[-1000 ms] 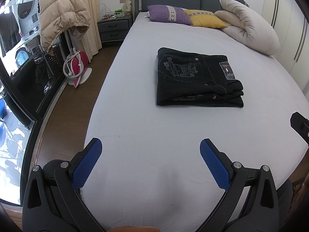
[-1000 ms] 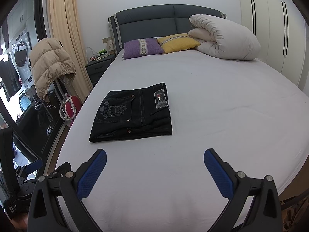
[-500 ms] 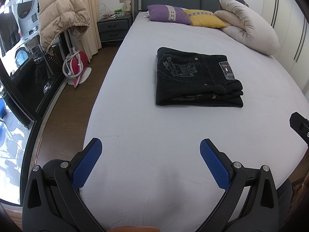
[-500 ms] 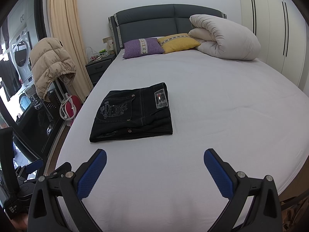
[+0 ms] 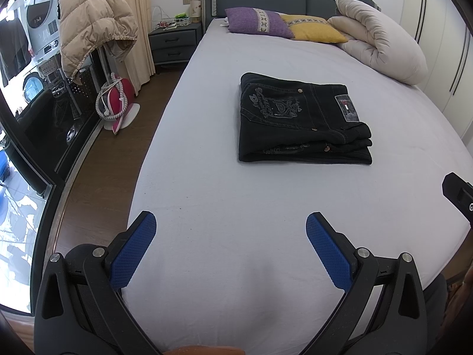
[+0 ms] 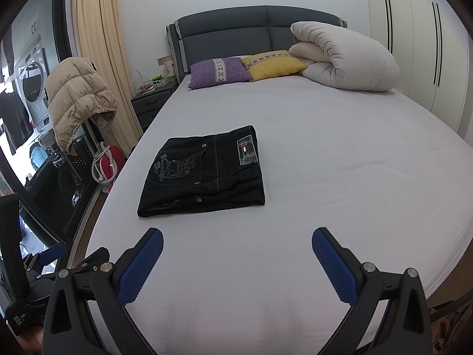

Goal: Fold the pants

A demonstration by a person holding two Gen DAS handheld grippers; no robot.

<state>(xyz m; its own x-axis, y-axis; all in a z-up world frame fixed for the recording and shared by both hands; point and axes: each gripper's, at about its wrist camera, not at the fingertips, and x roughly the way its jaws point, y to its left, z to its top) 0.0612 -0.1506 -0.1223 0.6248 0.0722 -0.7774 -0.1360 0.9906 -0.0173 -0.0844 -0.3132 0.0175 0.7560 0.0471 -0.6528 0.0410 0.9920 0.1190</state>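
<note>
Both grippers stand spread wide and hold nothing. The left gripper (image 5: 230, 236) hangs over the near edge of the bed (image 5: 266, 195), its blue pads (image 5: 133, 248) well apart with bare sheet showing between them. The right gripper (image 6: 236, 254) hangs likewise over the foot of the mattress, jaws wide, nothing between the pads (image 6: 332, 266). Neither tool touches cloth. Both point forward toward the headboard, roughly level and side by side; part of the left tool shows at the left edge of the right wrist view.

Further up the bed, well apart from either gripper, lie the pants (image 5: 301, 118): dark denim, folded into a compact, squared stack of several layers, back pocket embroidery and waistband patch uppermost. The stack sits flat, edges fairly even, toward the left half of the mattress.

Judgement: the folding appears complete; no loose leg or trailing hem is visible. At most a tidying of the slightly stepped right edge remains.

Beyond, two cushions (image 6: 245, 69) and a rolled duvet (image 6: 346, 56) rest against the headboard.
</note>
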